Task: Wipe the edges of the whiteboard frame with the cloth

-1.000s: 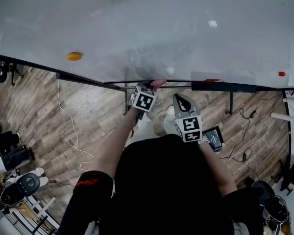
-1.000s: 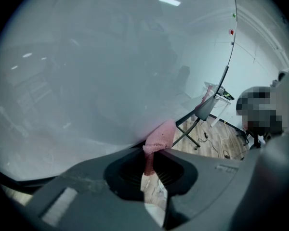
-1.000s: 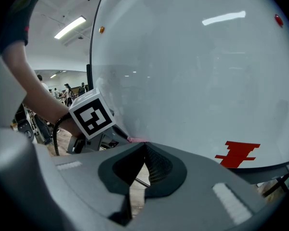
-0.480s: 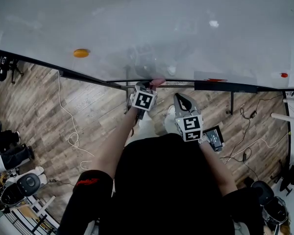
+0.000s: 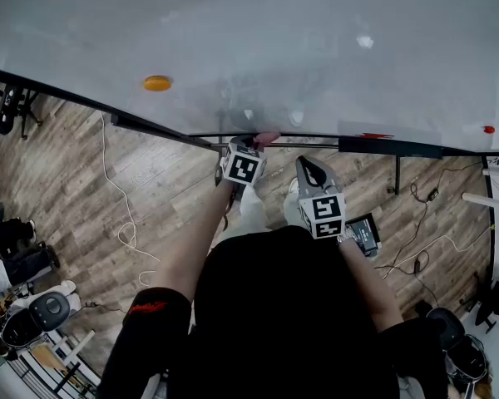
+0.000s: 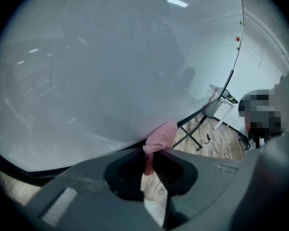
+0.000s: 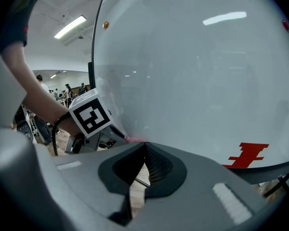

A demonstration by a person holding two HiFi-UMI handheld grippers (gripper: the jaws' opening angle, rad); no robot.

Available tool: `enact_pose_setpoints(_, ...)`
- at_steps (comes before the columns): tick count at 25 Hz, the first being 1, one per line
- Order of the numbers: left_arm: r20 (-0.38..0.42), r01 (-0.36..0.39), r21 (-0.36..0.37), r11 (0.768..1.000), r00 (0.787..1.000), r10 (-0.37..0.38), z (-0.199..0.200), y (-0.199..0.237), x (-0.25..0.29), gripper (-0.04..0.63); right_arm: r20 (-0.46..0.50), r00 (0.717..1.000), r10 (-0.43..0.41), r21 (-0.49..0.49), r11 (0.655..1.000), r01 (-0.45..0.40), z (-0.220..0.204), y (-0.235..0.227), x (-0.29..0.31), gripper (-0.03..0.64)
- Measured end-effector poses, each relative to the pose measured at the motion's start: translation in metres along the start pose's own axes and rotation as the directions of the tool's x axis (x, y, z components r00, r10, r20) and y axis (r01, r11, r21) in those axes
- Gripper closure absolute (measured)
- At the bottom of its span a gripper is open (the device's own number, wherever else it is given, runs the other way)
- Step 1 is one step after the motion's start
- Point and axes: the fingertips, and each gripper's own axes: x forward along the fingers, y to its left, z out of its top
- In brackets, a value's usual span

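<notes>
Head view looks down on a large whiteboard (image 5: pixel 299 48) with a dark frame (image 5: pixel 66 98) along its lower edge, above a wood floor (image 5: pixel 158 189). The left gripper (image 5: pixel 254 143) is raised to that lower edge near the middle of the board, and a pink cloth (image 5: pixel 267 140) shows at its tip, touching the frame. The right gripper (image 5: pixel 308 167) is held just beside it, lower and a little back from the board. An orange magnet (image 5: pixel 157 83) sits on the board well to the left, and a red mark (image 5: pixel 376 135) lies near the bottom edge to the right.

In the left gripper view the jaws are clamped on the cloth (image 6: pixel 160 136), whose free end bunches up against the bottom of the whiteboard (image 6: pixel 111 71) where the frame (image 6: pixel 197 116) runs.

In the right gripper view the right gripper (image 7: pixel 143 146) has its jaws pressed together with nothing between them. Beyond them are the left gripper (image 7: pixel 123 138), a sliver of cloth (image 7: pixel 134 139) and the red mark (image 7: pixel 248 155).
</notes>
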Motion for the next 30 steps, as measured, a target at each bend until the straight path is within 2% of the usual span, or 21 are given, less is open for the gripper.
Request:
enact_pose_setpoints(19, 0.002, -0.009, 0.012, 1.0, 1.0, 0.009, -0.012, 0.029, -0.016, 0.551, 0.014, 1.0, -0.021, 0.017, 1.0, 0.021, 0.006, 0.034, 0.012, 0.615)
enact_pose_setpoints(30, 0.005, -0.024, -0.016, 1.0, 1.0, 0.024, -0.022, 0.052, -0.026, 0.551, 0.018, 1.0, -0.019, 0.022, 1.0, 0.019, 0.008, 0.055, 0.021, 0.615)
